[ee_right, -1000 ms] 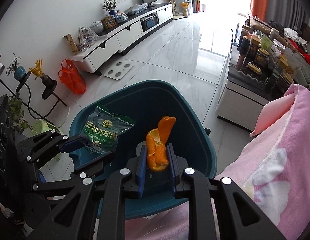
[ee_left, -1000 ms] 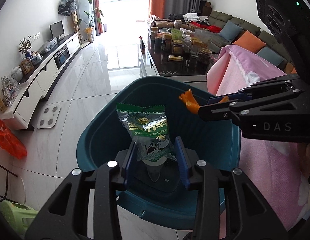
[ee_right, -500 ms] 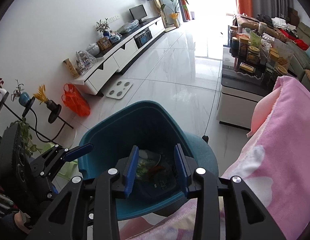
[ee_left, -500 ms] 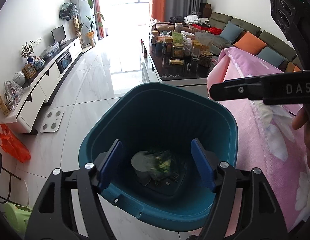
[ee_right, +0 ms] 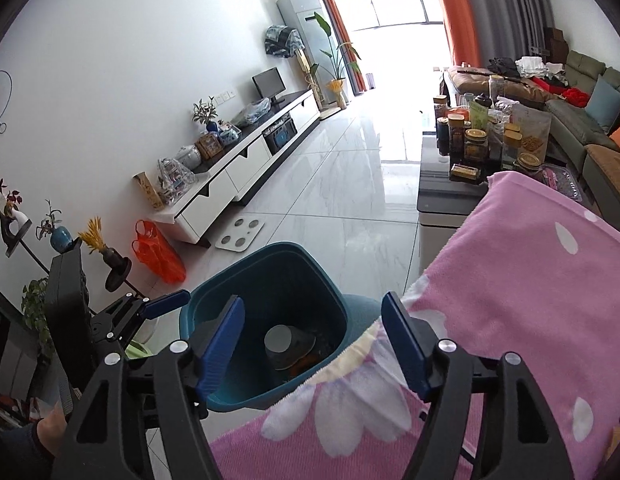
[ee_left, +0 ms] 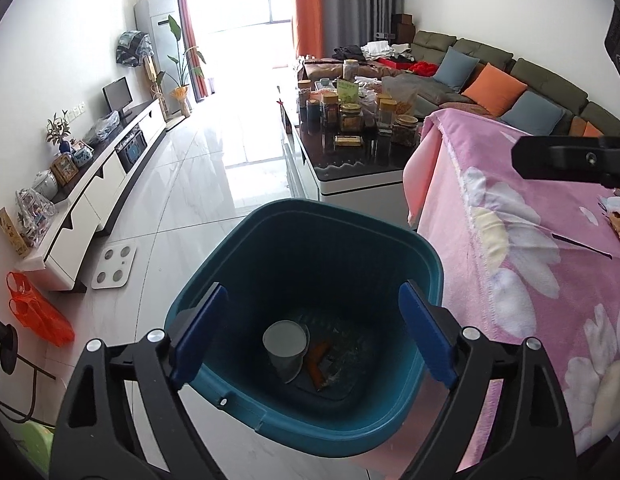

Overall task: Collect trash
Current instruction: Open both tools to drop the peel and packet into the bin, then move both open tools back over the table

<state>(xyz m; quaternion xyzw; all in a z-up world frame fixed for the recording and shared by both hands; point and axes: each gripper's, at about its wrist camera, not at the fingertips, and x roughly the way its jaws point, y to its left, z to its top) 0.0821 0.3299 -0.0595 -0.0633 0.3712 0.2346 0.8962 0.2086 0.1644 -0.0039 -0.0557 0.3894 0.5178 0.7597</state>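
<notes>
A teal trash bin (ee_left: 389, 236) stands on the floor beside the pink blanket. Inside it lie a paper cup (ee_left: 285, 340), an orange peel (ee_left: 315, 362) and a dark snack bag (ee_left: 349, 344). My left gripper (ee_left: 311, 338) is open and empty above the bin's mouth. My right gripper (ee_right: 313, 344) is open and empty, over the blanket's edge next to the bin (ee_right: 270, 256); the cup (ee_right: 280, 340) shows inside. The left gripper's finger (ee_right: 166, 304) shows at the left of the right wrist view. Part of the right gripper (ee_left: 569, 158) shows at the right of the left wrist view.
A pink flowered blanket (ee_left: 529, 264) covers the surface to the right, with some scraps (ee_left: 619, 220) on it. A dark coffee table (ee_left: 349, 152) holds several jars. A white TV cabinet (ee_right: 238, 164), a floor scale (ee_right: 240, 232) and an orange bag (ee_right: 158, 256) are at the left.
Both grippers opened and dropped the snack bag and the orange peel into the bin. Both then pulled up and back; the right one moved over the blanket.
</notes>
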